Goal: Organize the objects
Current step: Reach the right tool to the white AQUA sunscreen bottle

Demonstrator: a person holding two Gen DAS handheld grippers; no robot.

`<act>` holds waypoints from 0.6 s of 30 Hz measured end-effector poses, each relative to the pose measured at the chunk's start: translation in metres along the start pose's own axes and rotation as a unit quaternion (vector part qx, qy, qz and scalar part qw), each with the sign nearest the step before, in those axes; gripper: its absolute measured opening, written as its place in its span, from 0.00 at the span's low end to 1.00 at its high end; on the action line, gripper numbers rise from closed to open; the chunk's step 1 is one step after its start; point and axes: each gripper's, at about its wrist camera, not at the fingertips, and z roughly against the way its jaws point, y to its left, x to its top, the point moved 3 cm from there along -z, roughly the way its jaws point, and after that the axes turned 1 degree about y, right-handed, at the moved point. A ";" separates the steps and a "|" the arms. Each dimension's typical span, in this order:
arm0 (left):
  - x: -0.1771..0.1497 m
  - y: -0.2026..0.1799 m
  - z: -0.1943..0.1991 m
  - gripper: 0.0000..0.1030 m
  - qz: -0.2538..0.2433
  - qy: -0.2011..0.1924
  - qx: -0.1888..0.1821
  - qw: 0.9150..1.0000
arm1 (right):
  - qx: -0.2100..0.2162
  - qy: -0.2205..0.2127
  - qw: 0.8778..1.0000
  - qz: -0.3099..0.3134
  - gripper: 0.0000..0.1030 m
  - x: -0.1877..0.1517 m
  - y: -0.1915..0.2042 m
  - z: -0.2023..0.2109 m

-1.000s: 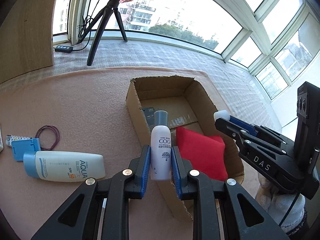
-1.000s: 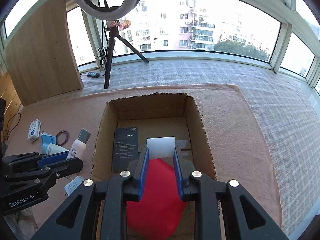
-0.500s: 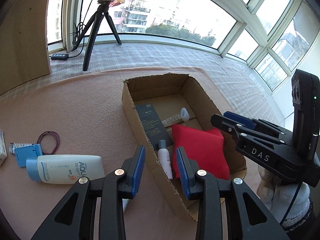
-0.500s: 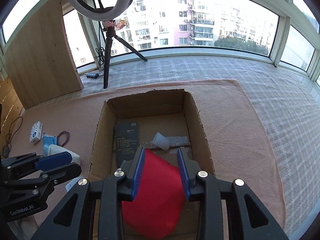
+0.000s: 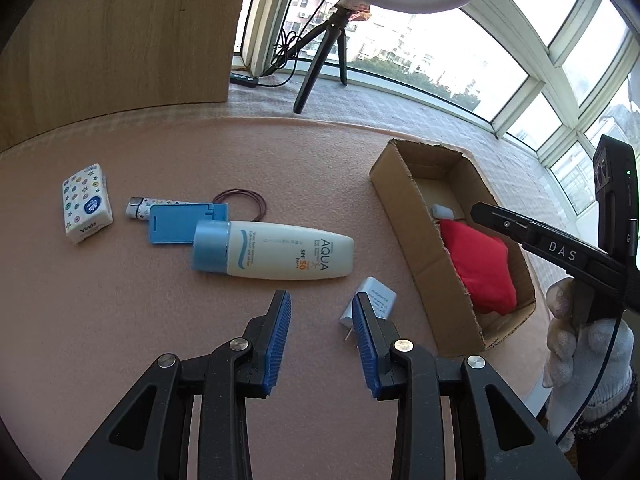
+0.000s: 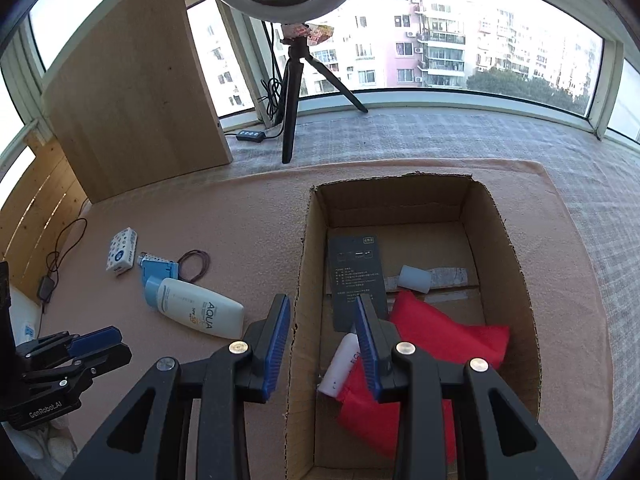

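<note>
1. Left gripper [image 5: 320,304]: fingers wide, empty, lower centre, over the mat near the charger [image 5: 370,304].
2. Right gripper [image 6: 322,308]: wide, empty, straddling the left wall of the box [image 6: 304,264].
3. Sunscreen [image 5: 276,256] lies centre frame; pouch [image 6: 440,340] and bottle [image 6: 340,364] in box.

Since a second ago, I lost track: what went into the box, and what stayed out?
The left gripper let go of the small white bottle, which now lies in the cardboard box; the gripper swung back out. The right gripper dropped the white cap. The sunscreen stayed put.

Each gripper [image 5: 322,338] is black with blue ribbed pads [image 5: 280,334] and silver screws; one reads "DAS", another "GenRobot.AI"; a white knitted glove [image 5: 588,344] covers the hand
</note>
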 end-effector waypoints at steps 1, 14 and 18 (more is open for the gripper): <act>-0.003 0.012 0.007 0.34 0.011 -0.004 0.004 1.000 | 0.005 0.005 1.000 0.005 0.29 0.001 0.007 -0.004; -0.046 0.112 0.061 0.34 0.092 -0.017 0.042 0.995 | 0.027 0.072 0.996 0.054 0.29 0.012 0.091 -0.081; -0.054 0.127 0.071 0.34 0.103 -0.021 0.050 0.993 | 0.023 0.084 0.995 0.055 0.29 0.013 0.102 -0.097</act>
